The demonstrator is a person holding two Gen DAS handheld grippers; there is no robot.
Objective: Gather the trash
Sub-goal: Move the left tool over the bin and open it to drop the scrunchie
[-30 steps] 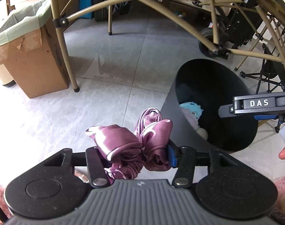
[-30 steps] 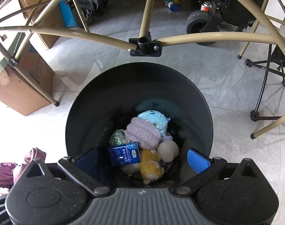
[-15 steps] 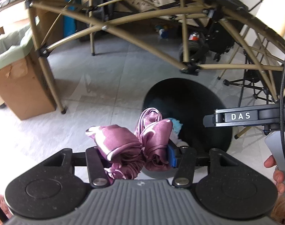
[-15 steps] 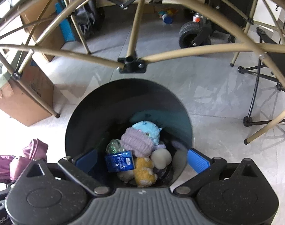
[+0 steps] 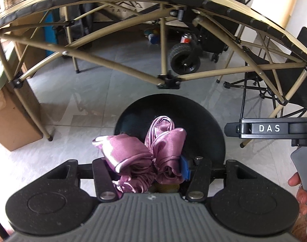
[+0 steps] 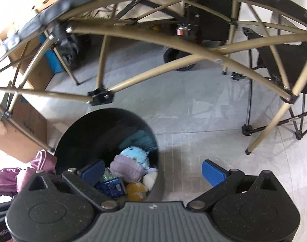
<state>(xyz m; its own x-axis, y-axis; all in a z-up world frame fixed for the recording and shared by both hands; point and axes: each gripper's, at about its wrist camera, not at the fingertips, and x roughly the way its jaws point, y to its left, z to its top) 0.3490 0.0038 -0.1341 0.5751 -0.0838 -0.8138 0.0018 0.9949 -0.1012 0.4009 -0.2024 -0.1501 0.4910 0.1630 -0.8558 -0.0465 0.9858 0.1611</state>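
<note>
One crumpled, glossy mauve satin cloth [image 5: 145, 153]

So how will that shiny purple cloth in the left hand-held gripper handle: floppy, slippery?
Probably floppy: the purple cloth bunches in soft folds and spills past both sides of the left hand-held gripper. Its satin sheen suggests it could slide in the grip. It looks light, and should drop limply into the black bin.

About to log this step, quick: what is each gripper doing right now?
Left gripper: shut on the purple satin cloth.
Right gripper: open, holding nothing.
</note>
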